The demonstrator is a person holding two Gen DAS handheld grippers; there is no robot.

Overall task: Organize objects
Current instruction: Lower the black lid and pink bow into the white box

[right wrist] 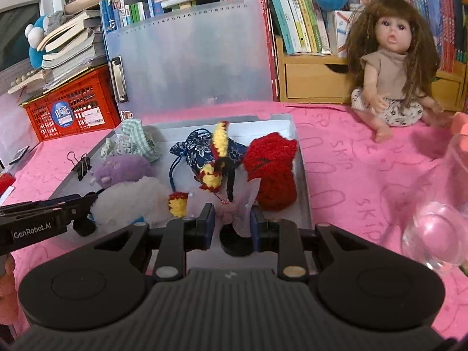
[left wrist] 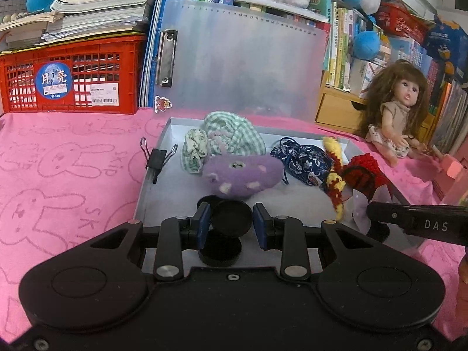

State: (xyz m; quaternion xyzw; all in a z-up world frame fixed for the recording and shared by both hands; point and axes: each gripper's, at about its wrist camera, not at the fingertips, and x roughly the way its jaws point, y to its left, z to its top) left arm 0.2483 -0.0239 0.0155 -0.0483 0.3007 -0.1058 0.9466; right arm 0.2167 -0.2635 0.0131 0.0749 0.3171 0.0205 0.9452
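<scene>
Surface: pink towel point(left wrist: 73, 161) under my grey tray point(left wrist: 152, 187)
Left gripper point(left wrist: 231, 224): clenched on black round lid point(left wrist: 231, 215), above tray's near edge
Right gripper point(right wrist: 232, 224): grasping translucent wrapper point(right wrist: 248, 204), above tray's near edge

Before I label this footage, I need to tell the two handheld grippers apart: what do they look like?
Both are matte black. The left gripper has a smooth body, two round raised discs, silver pivot pins and blue finger pads; its side reads "GenRobot.AI" in white. The right gripper matches, but its body is ribbed grey-black, and its side shows white letters "DAS". No cables or sleeves are visible.
</scene>
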